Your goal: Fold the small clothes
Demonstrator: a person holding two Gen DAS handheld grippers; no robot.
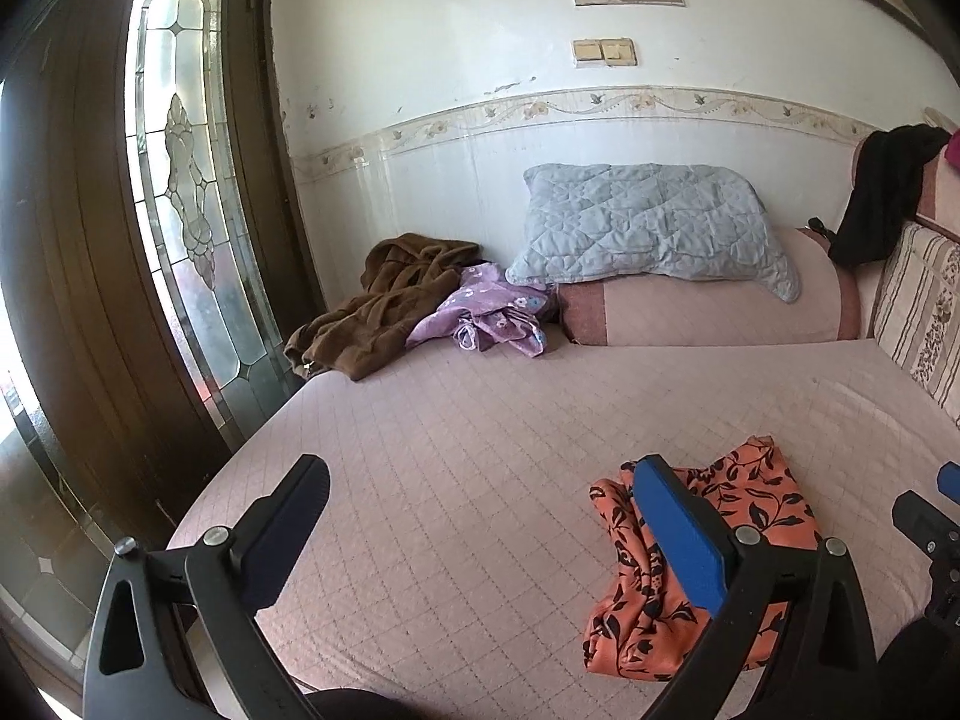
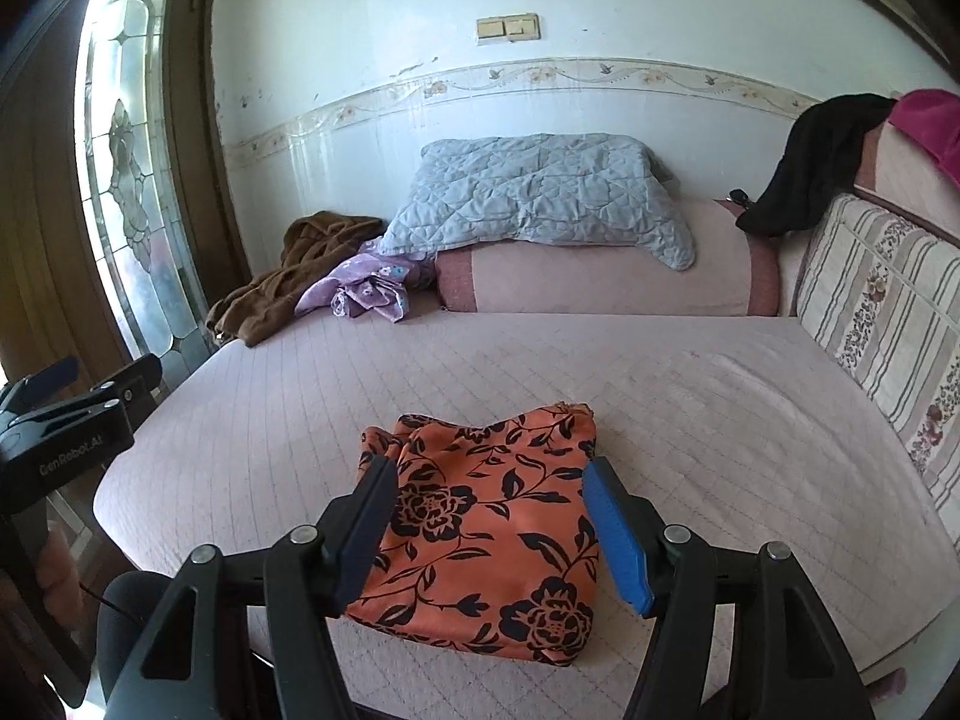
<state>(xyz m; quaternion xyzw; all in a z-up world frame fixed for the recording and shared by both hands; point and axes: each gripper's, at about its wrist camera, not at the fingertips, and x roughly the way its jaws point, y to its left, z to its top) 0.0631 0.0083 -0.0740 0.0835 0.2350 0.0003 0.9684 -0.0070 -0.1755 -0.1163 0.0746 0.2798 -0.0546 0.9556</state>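
An orange garment with black flowers point(image 2: 486, 528) lies folded on the pink quilted bed point(image 2: 690, 420), near its front edge. It also shows in the left wrist view point(image 1: 720, 540), partly behind that gripper's right finger. My right gripper point(image 2: 489, 480) is open above the garment, a finger on either side, holding nothing. My left gripper point(image 1: 480, 486) is open and empty over bare bed, to the left of the garment. It shows at the left edge of the right wrist view point(image 2: 78, 384).
A purple flowered garment point(image 1: 486, 312) and a brown robe point(image 1: 384, 300) lie heaped at the bed's far left corner. A grey-blue quilted pillow point(image 1: 654, 228) rests on a pink bolster point(image 1: 708, 312). A black garment point(image 1: 876, 192) hangs over the striped backrest point(image 1: 924, 306). A glass-panelled door point(image 1: 174, 180) stands left.
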